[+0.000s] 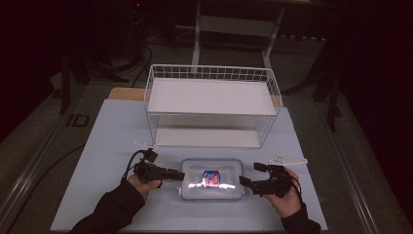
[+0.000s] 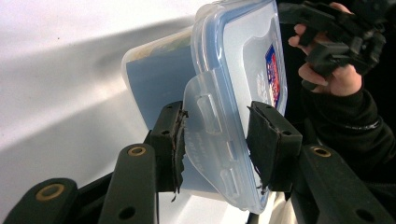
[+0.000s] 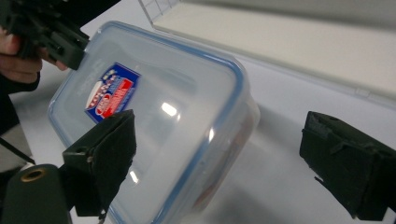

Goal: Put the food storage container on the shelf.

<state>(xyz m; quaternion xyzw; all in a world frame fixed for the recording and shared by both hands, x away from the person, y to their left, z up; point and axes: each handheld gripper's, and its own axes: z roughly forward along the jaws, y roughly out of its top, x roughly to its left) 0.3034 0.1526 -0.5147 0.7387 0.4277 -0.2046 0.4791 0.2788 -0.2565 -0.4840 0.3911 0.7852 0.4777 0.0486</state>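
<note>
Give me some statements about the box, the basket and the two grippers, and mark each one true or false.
1. The left gripper is closed on the box at its lid latch. True.
2. The right gripper grips the box. False: its jaws stand open around the box's end, with a gap at one pad.
3. The box stands inside the basket. False: it is on the table, in front of the basket.
4. The lid carries a red and blue label. True.
5. The lid is off. False: it sits on the box.
</note>
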